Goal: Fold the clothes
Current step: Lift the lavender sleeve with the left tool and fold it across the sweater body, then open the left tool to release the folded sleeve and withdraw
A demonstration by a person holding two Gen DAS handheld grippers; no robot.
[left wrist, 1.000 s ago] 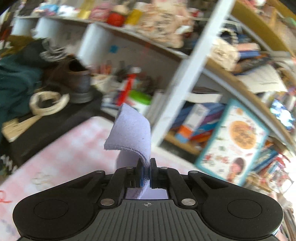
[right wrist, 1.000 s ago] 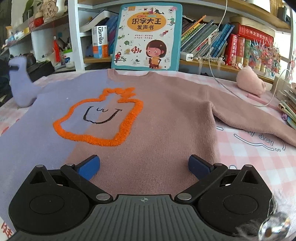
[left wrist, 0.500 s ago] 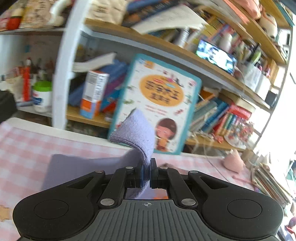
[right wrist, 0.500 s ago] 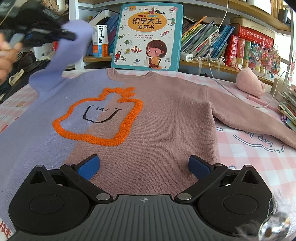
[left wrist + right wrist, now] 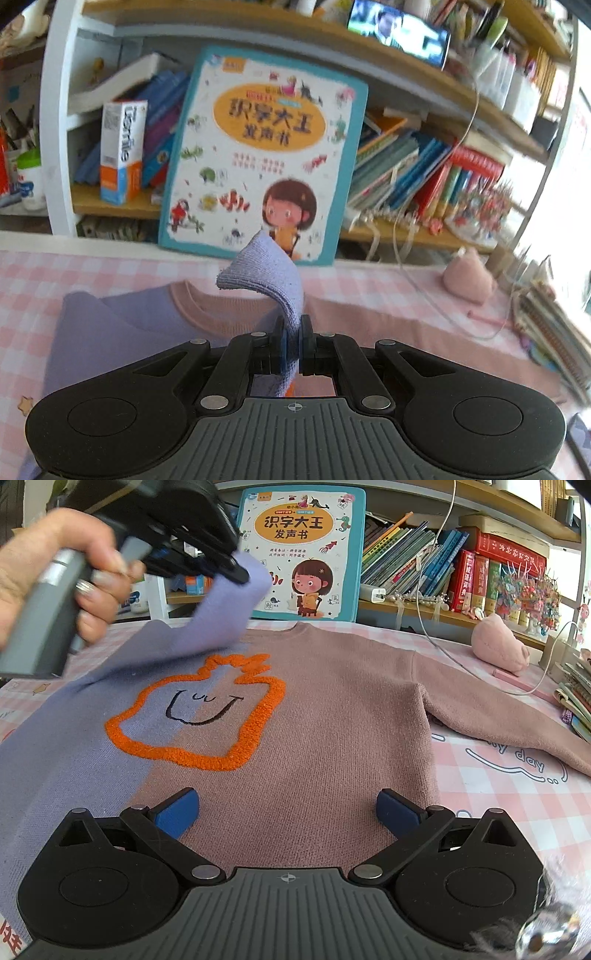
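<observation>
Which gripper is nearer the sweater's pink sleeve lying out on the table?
Right. The right gripper hovers open over the hem beside the pink sleeve; the left gripper holds the purple sleeve across the sweater.

Bright, even daylight entering from right side; overexposed glare at right edges. Strong fisheye curvature toward frame borders. Motion blur across left wrist view; right wrist view sharp. Soft, faint shadows.

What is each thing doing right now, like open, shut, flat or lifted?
Left gripper: shut on the purple sleeve.
Purple sleeve: lifted off the table.
Right gripper: open, empty.
Sweater: body flat, front up.
Pink sleeve: spread out flat.
Picture book: closed, standing upright.
</observation>
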